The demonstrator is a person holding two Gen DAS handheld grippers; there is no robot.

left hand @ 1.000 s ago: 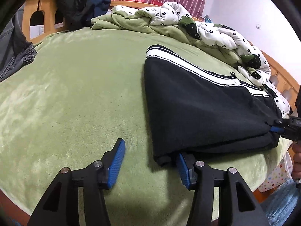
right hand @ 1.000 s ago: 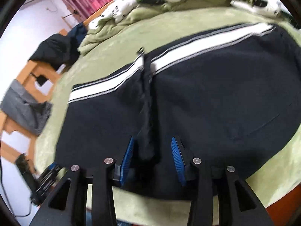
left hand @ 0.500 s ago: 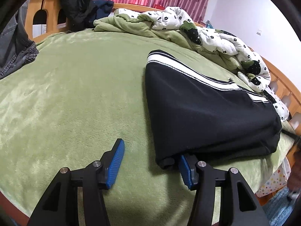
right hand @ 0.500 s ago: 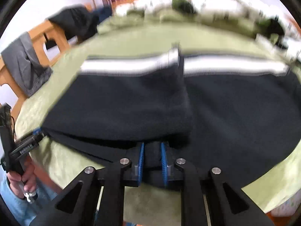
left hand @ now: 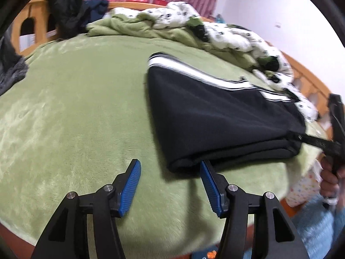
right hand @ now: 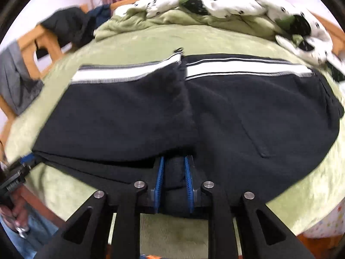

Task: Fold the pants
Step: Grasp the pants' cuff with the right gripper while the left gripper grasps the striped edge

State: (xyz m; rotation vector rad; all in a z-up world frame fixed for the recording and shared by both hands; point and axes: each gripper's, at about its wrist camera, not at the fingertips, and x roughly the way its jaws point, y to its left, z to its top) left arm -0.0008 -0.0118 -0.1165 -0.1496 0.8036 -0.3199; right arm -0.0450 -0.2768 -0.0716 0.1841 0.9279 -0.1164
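Black pants (right hand: 215, 112) with a white side stripe are laid folded on a green bed (left hand: 75, 112), gripped at the near hem by the right gripper (right hand: 173, 180).

A bunched fold of the pants' near edge is seen between the blue pads of the right gripper, whose narrow jaws are opening while the cloth is still pinched. The left gripper (left hand: 170, 185) is held at the folded corner of the pants nearest the bed's front edge, its jaws about half open; its right pad lies against the cloth edge, and nothing is clamped. A rumpled quilt (left hand: 215, 36) is heaped beyond the pants, and dark clothes (left hand: 64, 15) are draped on the bed's wooden frame.
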